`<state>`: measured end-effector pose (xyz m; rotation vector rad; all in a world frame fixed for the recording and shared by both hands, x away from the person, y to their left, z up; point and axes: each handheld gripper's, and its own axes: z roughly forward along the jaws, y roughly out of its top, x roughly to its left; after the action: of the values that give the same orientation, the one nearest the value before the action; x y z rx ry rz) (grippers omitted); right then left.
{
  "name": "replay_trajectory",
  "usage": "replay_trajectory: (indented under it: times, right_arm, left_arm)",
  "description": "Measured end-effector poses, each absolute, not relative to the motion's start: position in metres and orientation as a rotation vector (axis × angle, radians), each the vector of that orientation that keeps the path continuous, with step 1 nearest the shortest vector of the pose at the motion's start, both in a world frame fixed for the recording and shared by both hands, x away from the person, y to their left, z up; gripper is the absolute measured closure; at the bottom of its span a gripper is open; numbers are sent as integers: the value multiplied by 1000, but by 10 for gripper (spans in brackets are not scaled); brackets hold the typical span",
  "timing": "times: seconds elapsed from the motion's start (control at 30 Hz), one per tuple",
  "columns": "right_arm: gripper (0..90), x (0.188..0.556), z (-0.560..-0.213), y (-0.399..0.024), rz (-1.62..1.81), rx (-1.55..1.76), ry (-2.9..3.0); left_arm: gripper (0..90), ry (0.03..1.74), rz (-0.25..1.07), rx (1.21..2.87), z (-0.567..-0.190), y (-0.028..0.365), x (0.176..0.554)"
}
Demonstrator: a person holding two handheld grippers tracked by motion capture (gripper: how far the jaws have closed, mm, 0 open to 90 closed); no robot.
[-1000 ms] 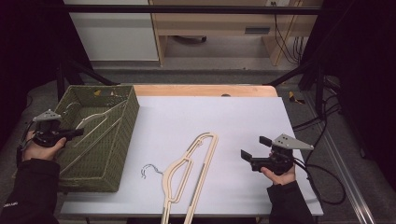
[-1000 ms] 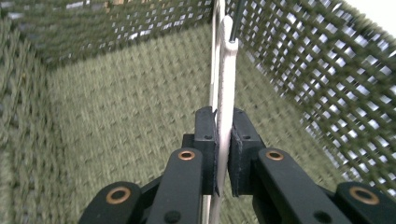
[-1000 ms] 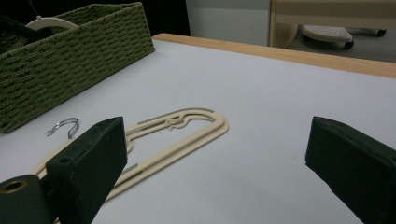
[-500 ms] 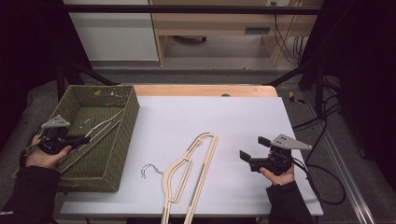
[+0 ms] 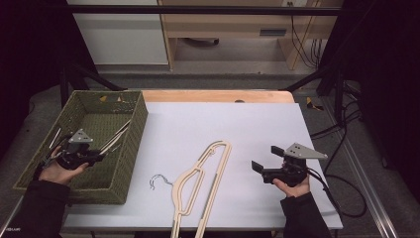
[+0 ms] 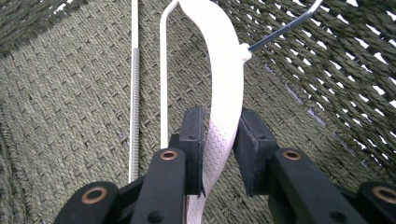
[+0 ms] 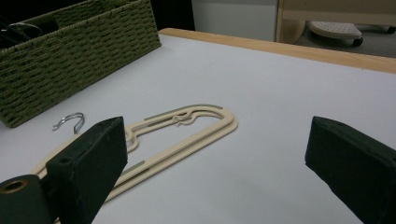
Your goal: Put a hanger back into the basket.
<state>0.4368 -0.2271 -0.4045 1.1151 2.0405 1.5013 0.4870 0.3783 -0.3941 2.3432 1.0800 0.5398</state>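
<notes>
Easing apart inside the green woven basket (image 5: 132,130), the left gripper (image 6: 219,151) has just been opening its jaws around the white hanger (image 6: 223,88) – the strip sits between the pads with a gap at one side, likely let go so it stays in the basket. The right gripper (image 5: 263,170) hovers over the white counter (image 5: 257,129), jaws wide and empty, aimed at the beige hangers (image 5: 200,186) – probably next in line
</notes>
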Motion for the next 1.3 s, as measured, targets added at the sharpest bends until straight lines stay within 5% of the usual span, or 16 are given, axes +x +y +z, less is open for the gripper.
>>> replay_trajectory:
  times: [0.43, 0.87, 1.3]
  right_arm:
    - [59, 437, -403, -220, 1511, 1095, 2054]
    - [59, 442, -394, -193, 1525, 1034, 2097]
    - [83, 450, -389, -161, 1552, 982, 2146]
  left_arm:
    - [614, 1067, 535, 2345, -393, 377, 486]
    - [267, 1053, 647, 1996, -355, 382, 460]
    - [93, 955, 643, 1671, -339, 346, 416]
